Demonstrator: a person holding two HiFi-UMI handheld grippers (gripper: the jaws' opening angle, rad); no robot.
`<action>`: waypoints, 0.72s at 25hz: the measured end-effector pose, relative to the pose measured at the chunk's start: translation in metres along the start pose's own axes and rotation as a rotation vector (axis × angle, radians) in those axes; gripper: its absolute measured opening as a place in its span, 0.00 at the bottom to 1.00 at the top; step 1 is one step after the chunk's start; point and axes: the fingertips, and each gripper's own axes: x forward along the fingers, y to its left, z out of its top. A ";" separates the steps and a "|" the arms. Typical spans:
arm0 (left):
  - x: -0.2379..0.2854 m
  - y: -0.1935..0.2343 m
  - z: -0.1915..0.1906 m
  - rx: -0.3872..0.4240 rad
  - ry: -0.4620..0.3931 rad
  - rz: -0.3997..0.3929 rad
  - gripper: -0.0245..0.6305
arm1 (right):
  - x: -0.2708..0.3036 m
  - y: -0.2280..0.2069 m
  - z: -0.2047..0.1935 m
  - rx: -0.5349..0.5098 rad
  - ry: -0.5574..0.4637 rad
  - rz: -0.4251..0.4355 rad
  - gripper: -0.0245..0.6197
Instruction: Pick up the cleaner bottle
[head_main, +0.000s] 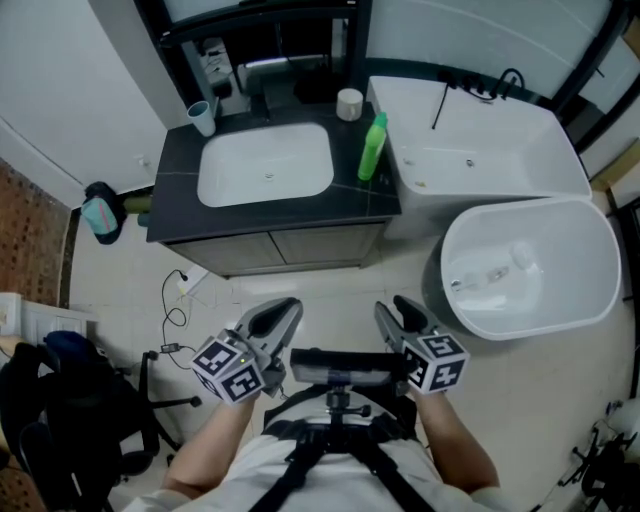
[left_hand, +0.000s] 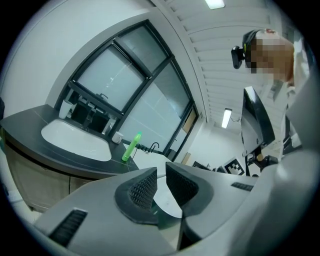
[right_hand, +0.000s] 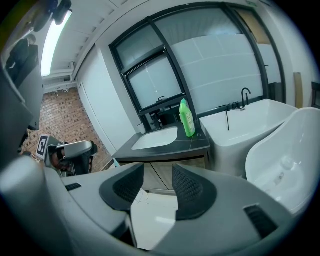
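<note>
On the counter's right edge, just past the basin's right rim: cleaner bottle (head_main: 372, 148), upright. Slim green translucent plastic, tapered to a green cap, label on the body in the right gripper view (right_hand: 188, 118).

Counter (head_main: 180, 170) is a dark, glossy slab. The basin (head_main: 265, 165) sunk into it is white, a rounded rectangle. White round cup (head_main: 349, 103) at the back right corner, near the bottle and apart from it. Pale blue tumbler (head_main: 202, 117) at the back left corner. Cabinet front (head_main: 290, 245) below, flat grey doors.

Right of the counter, butted against it: white rectangular bathtub (head_main: 480, 140) with a thin black tap (head_main: 440, 105). In front of that, a white oval tub (head_main: 530, 265), smooth shell.

Left gripper (head_main: 285, 308) and right gripper (head_main: 395, 306) are both well short of the counter, over pale floor. Only floor and the cabinet front lie between them and the bottle. Left jaws stand slightly apart, textured pads (left_hand: 145, 190) on nothing. Right jaws stand wider, likewise empty.

Floor, left: black backpack (head_main: 50, 400), loose black cable (head_main: 175, 300).
</note>
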 end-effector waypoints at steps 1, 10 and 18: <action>0.000 0.000 0.001 -0.002 -0.001 -0.004 0.09 | 0.000 0.000 0.000 0.001 0.001 -0.001 0.32; 0.020 -0.002 -0.003 -0.017 0.016 -0.019 0.07 | 0.005 -0.016 0.015 -0.005 -0.009 0.008 0.32; 0.064 -0.008 0.007 -0.012 -0.007 0.021 0.07 | 0.013 -0.055 0.045 -0.020 -0.009 0.050 0.32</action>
